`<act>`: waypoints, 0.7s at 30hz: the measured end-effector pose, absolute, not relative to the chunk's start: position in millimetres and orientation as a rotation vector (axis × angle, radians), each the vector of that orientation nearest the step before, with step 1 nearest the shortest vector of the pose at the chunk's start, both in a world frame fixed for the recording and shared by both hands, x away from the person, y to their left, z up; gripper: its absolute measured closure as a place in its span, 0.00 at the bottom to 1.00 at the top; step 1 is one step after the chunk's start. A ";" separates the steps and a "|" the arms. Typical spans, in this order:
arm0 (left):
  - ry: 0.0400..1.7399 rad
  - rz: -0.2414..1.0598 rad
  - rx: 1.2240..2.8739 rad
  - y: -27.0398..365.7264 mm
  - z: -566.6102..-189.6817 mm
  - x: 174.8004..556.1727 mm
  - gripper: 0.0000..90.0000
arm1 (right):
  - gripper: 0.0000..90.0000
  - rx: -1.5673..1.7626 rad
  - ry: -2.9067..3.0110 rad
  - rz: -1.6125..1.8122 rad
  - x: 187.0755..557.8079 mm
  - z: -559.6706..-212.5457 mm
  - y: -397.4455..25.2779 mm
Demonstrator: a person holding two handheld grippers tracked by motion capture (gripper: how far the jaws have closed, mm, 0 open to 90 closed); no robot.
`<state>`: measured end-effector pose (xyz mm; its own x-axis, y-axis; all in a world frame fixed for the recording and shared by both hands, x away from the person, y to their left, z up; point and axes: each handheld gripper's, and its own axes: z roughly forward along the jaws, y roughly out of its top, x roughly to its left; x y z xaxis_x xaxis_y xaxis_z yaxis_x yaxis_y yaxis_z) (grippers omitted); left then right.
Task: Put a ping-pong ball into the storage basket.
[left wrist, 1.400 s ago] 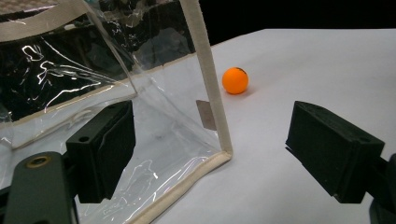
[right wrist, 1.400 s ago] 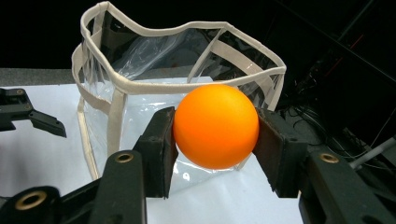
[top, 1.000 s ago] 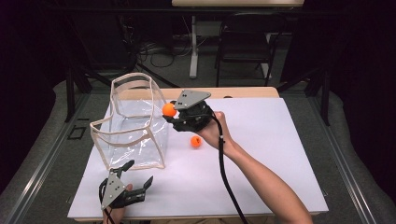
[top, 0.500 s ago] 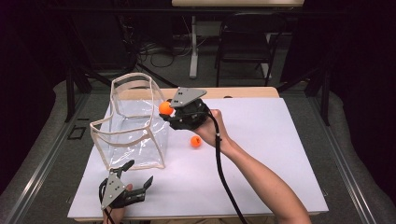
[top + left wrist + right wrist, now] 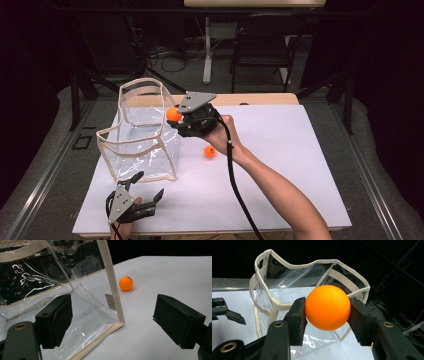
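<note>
While raised beside the clear bag [image 5: 142,140], right tongs [image 5: 176,119] clamp an orange ball [image 5: 173,114].

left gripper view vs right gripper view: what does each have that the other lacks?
Left gripper view alone: the loose orange ball lying on the white table, framed by the open left claw. Right gripper view alone: the held orange ball clamped in the right claw, raised near the bag's rim. Both: the clear bag with beige trim.
</note>
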<state>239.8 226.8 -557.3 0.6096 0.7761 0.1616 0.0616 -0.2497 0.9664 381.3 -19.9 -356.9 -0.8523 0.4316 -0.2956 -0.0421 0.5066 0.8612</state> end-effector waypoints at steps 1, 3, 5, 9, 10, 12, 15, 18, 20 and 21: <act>0.694 0.790 1.707 226.8 -557.3 239.8 0.17 | 0.56 0.318 2.272 1.317 381.5 -356.8 -19.4; 0.694 0.789 1.707 226.9 -557.2 239.7 0.17 | 0.56 0.314 2.271 1.317 381.8 -356.5 -18.3; 0.694 0.789 1.707 226.9 -557.2 239.7 0.17 | 0.56 0.313 2.274 1.314 382.1 -355.9 -17.3; 0.693 0.789 1.707 226.6 -557.2 239.6 0.17 | 0.56 0.309 2.275 1.317 382.6 -354.7 -15.0; 0.693 0.788 1.706 226.6 -557.2 239.6 0.17 | 0.56 0.308 2.276 1.318 382.9 -354.3 -14.6; 0.693 0.789 1.707 226.6 -557.2 239.6 0.17 | 0.56 0.307 2.276 1.320 383.4 -353.7 -13.3; 0.693 0.789 1.708 226.6 -557.2 239.5 0.17 | 0.56 0.308 2.278 1.319 384.3 -353.4 -11.7; 0.693 0.789 1.708 226.7 -557.2 239.6 0.17 | 0.56 0.306 2.282 1.320 385.8 -353.4 -10.1; 0.694 0.789 1.706 226.8 -557.2 239.6 0.17 | 0.56 0.308 2.284 1.318 386.5 -353.6 -9.1; 0.693 0.789 1.708 226.8 -557.2 239.6 0.17 | 0.56 0.308 2.285 1.316 386.6 -353.7 -8.6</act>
